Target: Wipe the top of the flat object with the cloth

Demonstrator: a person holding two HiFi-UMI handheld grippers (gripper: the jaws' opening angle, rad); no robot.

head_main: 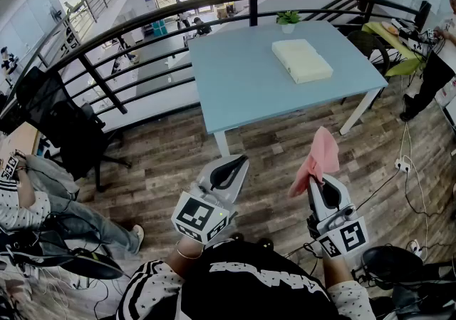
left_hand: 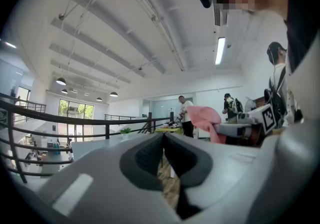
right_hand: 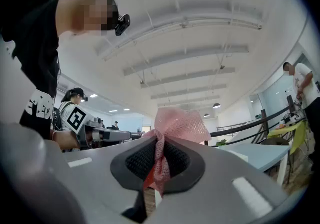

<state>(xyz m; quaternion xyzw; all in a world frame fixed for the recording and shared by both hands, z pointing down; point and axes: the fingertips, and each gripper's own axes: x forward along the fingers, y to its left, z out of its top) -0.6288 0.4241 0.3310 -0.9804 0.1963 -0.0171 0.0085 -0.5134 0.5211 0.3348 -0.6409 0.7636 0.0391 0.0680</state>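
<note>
Two grippers hang short of the table (head_main: pixel 235 90): right gripper (head_main: pixel 318 182) fingers clamp the pink cloth (head_main: pixel 318 157), left gripper (head_main: pixel 240 160) fingers clenched empty.

Pink mesh cloth (head_main: pixel 318 158): open weave, even pink all over.
Pale cream flat rectangular pad (head_main: pixel 301 60): plain, no pattern.
Light blue surface (head_main: pixel 235 83): uniform top, white legs.
Left tongs (head_main: pixel 239 163) and right tongs (head_main: pixel 318 184): grey shells with black textured pads.
Marker cubes (head_main: pixel 201 217): black-and-white squares.
Wood-plank floor (head_main: pixel 285 140): mixed brown and grey streaks.
Curved metal railing (head_main: pixel 253 11): black.
Small potted plant (head_main: pixel 288 18): green leaves, white pot.
Person's sleeve (head_main: pixel 153 286): black with white marks.
</note>
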